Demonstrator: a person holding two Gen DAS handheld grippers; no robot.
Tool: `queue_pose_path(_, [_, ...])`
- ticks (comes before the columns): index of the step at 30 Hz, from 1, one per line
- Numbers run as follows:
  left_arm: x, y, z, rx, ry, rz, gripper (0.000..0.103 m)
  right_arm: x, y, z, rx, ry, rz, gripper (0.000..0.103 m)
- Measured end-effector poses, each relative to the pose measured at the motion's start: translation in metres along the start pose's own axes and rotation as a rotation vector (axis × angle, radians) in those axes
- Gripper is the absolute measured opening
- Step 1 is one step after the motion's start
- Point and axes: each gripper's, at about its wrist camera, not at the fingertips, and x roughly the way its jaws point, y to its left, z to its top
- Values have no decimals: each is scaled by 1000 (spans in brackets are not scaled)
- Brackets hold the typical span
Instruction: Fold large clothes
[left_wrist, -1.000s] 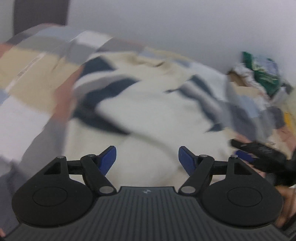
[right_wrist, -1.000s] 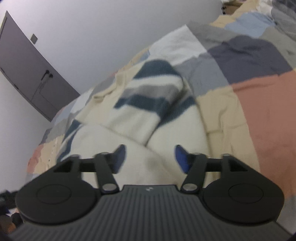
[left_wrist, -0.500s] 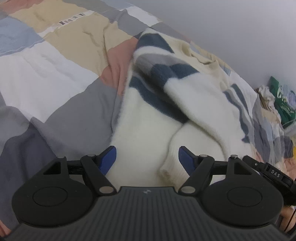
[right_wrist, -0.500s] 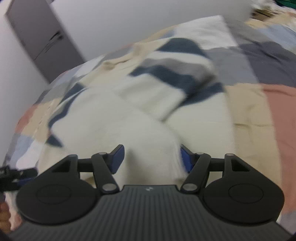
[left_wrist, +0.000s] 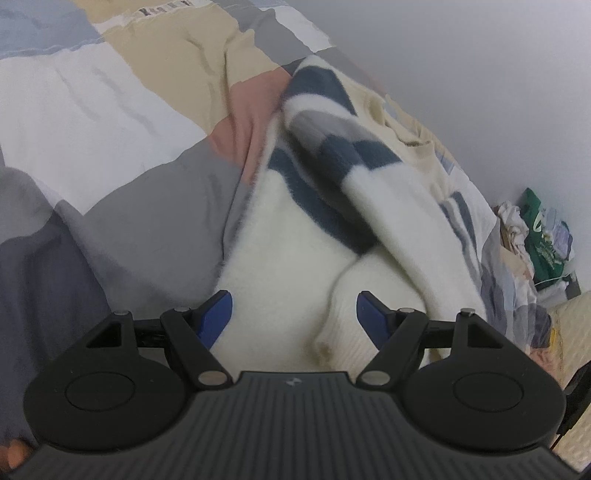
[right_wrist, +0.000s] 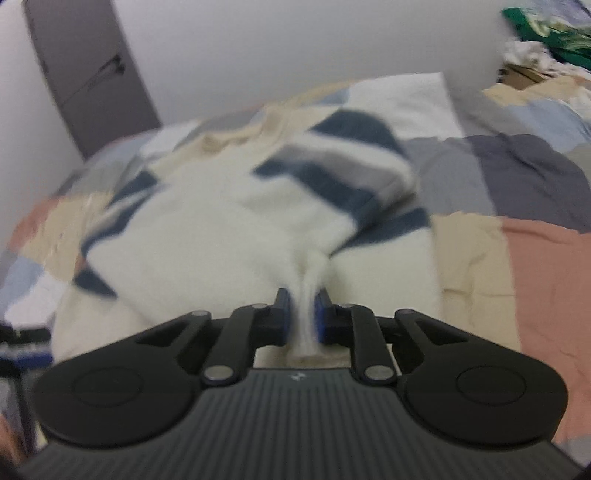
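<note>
1. Left wrist view: my left gripper (left_wrist: 294, 314) hangs with its blue pads spread wide, nothing between them, just above the sweater (left_wrist: 295, 251).
2. That cream sweater with navy and grey stripes lies on the patchwork bedspread (left_wrist: 122, 206), one sleeve (left_wrist: 391, 221) folded across the body, its ribbed cuff near my right-hand pad.
3. At the far right I see a clothes pile (left_wrist: 539, 236) by the wall.
4. Right wrist view, blurry: my right gripper (right_wrist: 302, 314) is pressed together, pinching a bunched fold of the sweater (right_wrist: 221, 221).
5. Around it, the bedspread (right_wrist: 535, 192); a grey door (right_wrist: 92, 74) at upper left.
</note>
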Motion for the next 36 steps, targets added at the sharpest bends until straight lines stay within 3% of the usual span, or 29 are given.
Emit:
queue_pose_path(5, [-2,0,-1,-4,1,6,78,0,-13,-4,55,35,31,22])
queue_pose_path(7, [-4,0,-4,-6,3,15,78,-8,-16,-4,78,15,41,28])
queue_pose_path(8, [-5,1,-5,-10,5,16,78,-12,-18,-3,89,7,34,39])
queue_pose_path(9, [-6,1,-6,-12,5,16,78,-15,-21,-3,100,0,21,58])
queue_pose_path(11, [-8,1,-7,-15,5,19,78,-23,-30,-4,132,-12,-21,85])
queue_pose_path(15, [-9,0,-6,-23,-12,49,78,-27,-52,-10,226,17,-153,86])
queue_pose_path(20, [-6,0,-8,-15,-7,81,79,-14,-84,-23,432,117,-142,86])
queue_pose_path(24, [-6,7,-9,-57,12,67,81,-2,-94,-40,576,216,-6,89])
queue_pose_path(27, [-7,14,-10,-104,27,42,82,-5,-89,-41,585,228,67,89])
queue_pose_path(30, [-9,21,-14,-153,51,2,82,-6,-82,-47,640,257,239,89])
queue_pose_path(33, [-13,25,-17,-190,67,-65,82,-20,-62,-39,517,210,307,90])
queue_pose_path(36, [-21,22,-21,-194,64,-161,82,-33,-50,-37,479,168,397,90])
